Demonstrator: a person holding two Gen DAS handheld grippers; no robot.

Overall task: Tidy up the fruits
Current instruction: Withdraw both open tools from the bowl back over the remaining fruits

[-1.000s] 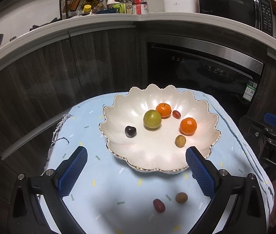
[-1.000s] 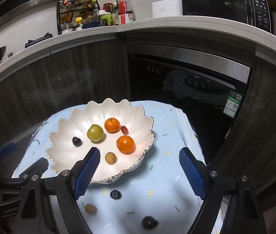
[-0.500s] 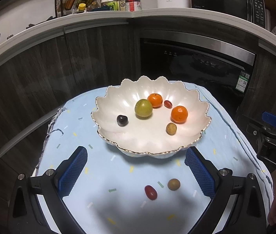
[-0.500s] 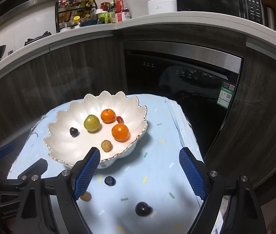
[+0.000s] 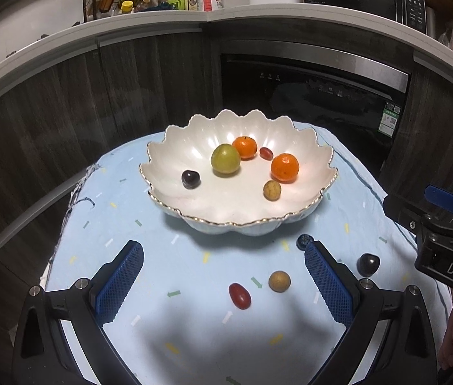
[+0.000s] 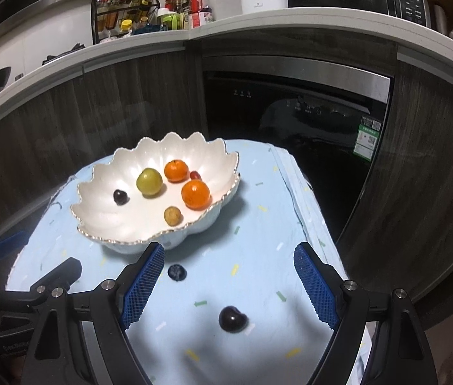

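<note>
Right wrist view first: right gripper (image 6: 229, 284) with blue mesh pads spread wide, nothing pinched, hanging over a glossy dark round cherry (image 6: 232, 318) lying on the pale blue confetti-print cloth (image 6: 258, 224). Little dusty blueberry (image 6: 177, 271) just beside the left pad, nearer the bowl. Left wrist view: left gripper (image 5: 224, 284) also gaping and empty, with a small red oval grape tomato (image 5: 239, 295) and a tan rough-skinned longan-like ball (image 5: 279, 281) sitting between the pads on the cloth, near each other but apart.

Beyond all that, white scalloped gold-rimmed ceramic bowl (image 5: 168, 147) already carrying two tangerines, a green plum-ish fruit and a few small bits.

Handling guess: all four loose ones look light, round and keen to roll. Cherry and tomato probably slick and squishy, so pinch gently across the widest middle, pads square on. Blueberry likely softest, barely any squeeze. Tan one seems firmer, more forgiving.
</note>
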